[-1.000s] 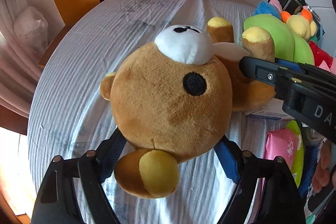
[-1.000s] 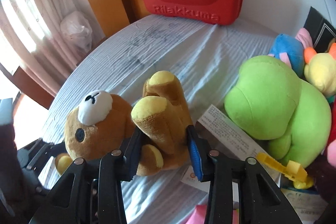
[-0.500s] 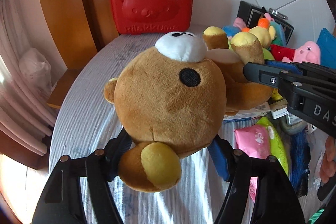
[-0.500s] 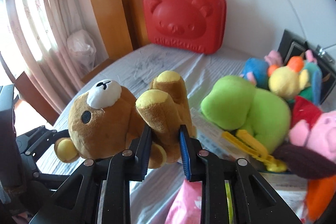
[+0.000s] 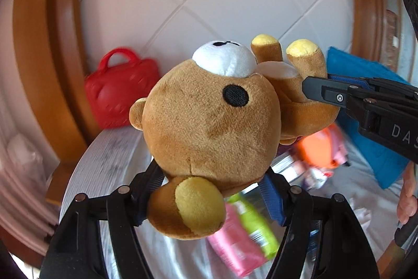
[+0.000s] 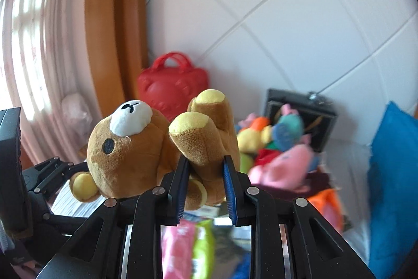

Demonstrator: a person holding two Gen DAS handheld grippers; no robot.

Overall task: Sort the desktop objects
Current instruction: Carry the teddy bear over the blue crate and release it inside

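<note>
A brown teddy bear (image 5: 209, 122) was held off the table btwn both grippers, lying on its back w/ legs pointed up. The left gripper (image 5: 209, 190) was clamped on the bear's head; its blue pads were pressed into both sides of the plush, and one yellow-lined ear (image 5: 193, 205) was seen hanging just below the jaws. The jaws had been narrowing a little within the last moment, w/ the head btwn them. The right gripper (image 6: 205, 171) was closed tight on the bear's lower body/leg area, the plush visibly squeezed btwn its blue pads; two yellow-soled feet (image 6: 190, 122) were stuck up above the fingers. In the left wrist view, the right gripper's black finger (image 5: 339, 93) was seen entering from the right, pressed on the bear's body.

Behind, a red bear-faced case (image 6: 172, 88) w/ handle was stood against a white tiled wall (image 6: 287, 4), next to a wooden frame (image 6: 109, 17) and a pale curtain (image 6: 31, 43). A pile of plush toys (image 6: 277, 143) was seen at right, in front of a black box (image 6: 324, 119); a blue cushion (image 6: 394, 174) was further right. Below the grippers, pink and green packets (image 5: 243, 234) were lying on the striped white tablecloth (image 5: 109, 161), blurred. Part of a person's hand (image 5: 407, 195) was visible at the right edge.
</note>
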